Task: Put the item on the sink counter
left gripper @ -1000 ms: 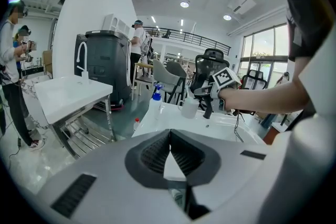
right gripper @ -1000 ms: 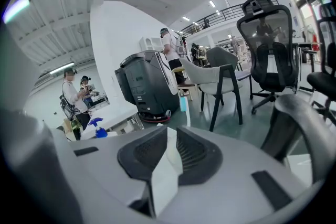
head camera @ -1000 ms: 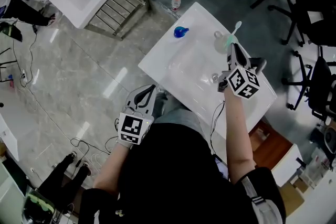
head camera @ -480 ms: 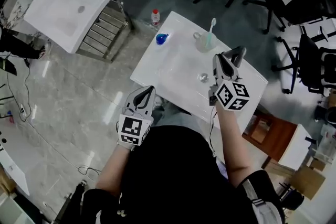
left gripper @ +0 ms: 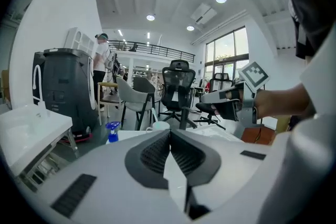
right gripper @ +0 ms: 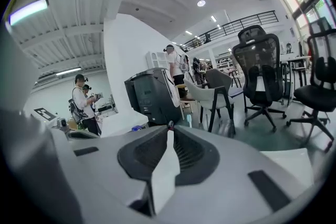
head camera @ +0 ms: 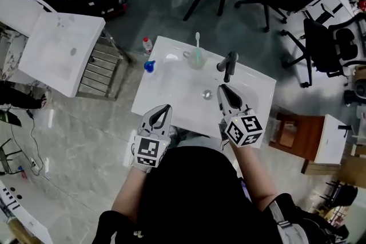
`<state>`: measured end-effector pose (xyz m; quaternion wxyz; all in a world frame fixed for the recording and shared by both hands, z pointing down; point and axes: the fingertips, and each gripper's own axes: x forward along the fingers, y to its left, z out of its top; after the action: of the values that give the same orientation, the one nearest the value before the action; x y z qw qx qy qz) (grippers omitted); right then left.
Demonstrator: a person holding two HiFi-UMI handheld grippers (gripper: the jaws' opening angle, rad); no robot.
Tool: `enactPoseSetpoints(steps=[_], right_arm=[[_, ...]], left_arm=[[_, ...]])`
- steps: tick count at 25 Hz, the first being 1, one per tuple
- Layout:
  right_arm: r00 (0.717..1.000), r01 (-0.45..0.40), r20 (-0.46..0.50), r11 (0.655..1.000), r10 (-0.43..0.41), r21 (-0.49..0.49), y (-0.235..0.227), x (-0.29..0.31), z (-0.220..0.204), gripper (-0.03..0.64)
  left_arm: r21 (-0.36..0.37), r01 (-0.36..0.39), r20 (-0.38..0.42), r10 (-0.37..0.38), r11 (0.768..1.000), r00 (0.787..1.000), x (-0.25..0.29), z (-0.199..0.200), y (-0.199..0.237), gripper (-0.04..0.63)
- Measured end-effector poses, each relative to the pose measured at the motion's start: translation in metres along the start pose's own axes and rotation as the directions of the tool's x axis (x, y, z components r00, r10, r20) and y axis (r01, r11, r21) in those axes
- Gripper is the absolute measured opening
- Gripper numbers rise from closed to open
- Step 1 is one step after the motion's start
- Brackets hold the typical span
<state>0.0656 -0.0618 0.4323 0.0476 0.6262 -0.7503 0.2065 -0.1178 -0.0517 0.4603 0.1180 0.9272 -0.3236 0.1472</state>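
Cup with toothbrush (head camera: 196,58) stands at far edge of sink counter (head camera: 166,94), left of faucet (head camera: 229,66). Right gripper (head camera: 223,90) pulled back to near edge, jaws pressed together, empty. Left gripper (head camera: 165,108) likewise closed, empty. Placement looks done.

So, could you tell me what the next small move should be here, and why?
Probably just lower both grippers to rest: the left gripper and right gripper are shut and empty, and the cup with toothbrush stands on the sink counter, apart from both.
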Motion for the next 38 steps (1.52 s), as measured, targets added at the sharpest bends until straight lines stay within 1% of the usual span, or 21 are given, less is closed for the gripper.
enactPoseSetpoints(steps=[5,11,15,20,23,28,33,38], right_arm=[[1.0,0.003,0.021,0.999,-0.002,-0.039,-0.001,-0.026,0.004,0.049],[0.998,-0.015,0.064,0.999,0.018,-0.048,-0.007,-0.053,0.013,0.049],[0.996,-0.005,0.087,0.999,0.009,-0.041,-0.015,-0.068,0.016,0.049],[0.995,0.005,0.104,0.999,-0.001,-0.042,-0.026,-0.085,0.02,0.049],[0.994,-0.001,0.114,0.999,0.004,-0.034,-0.032,-0.095,0.02,0.049],[0.992,-0.012,0.126,0.999,0.016,-0.034,-0.036,-0.101,0.021,0.049],[0.993,-0.027,0.115,0.997,0.035,-0.074,-0.032,-0.103,0.021,0.049],[0.992,-0.032,0.117,0.998,0.039,-0.055,-0.038,-0.105,0.019,0.049]], left_arm=[[-0.001,0.076,0.012,-0.076,0.997,0.997,0.024,0.019,-0.016,0.023],[-0.044,0.175,0.042,-0.173,0.984,0.984,0.04,0.042,-0.035,0.023],[-0.036,0.21,0.054,-0.208,0.977,0.977,0.044,0.049,-0.043,0.023],[-0.031,0.235,0.061,-0.233,0.972,0.971,0.048,0.055,-0.054,0.021],[-0.029,0.259,0.073,-0.257,0.965,0.964,0.051,0.059,-0.067,0.023],[-0.013,0.265,0.081,-0.263,0.964,0.961,0.055,0.065,-0.081,0.021],[-0.008,0.252,0.071,-0.25,0.968,0.966,0.055,0.064,-0.086,0.023],[-0.013,0.232,0.067,-0.231,0.973,0.971,0.056,0.064,-0.086,0.021]])
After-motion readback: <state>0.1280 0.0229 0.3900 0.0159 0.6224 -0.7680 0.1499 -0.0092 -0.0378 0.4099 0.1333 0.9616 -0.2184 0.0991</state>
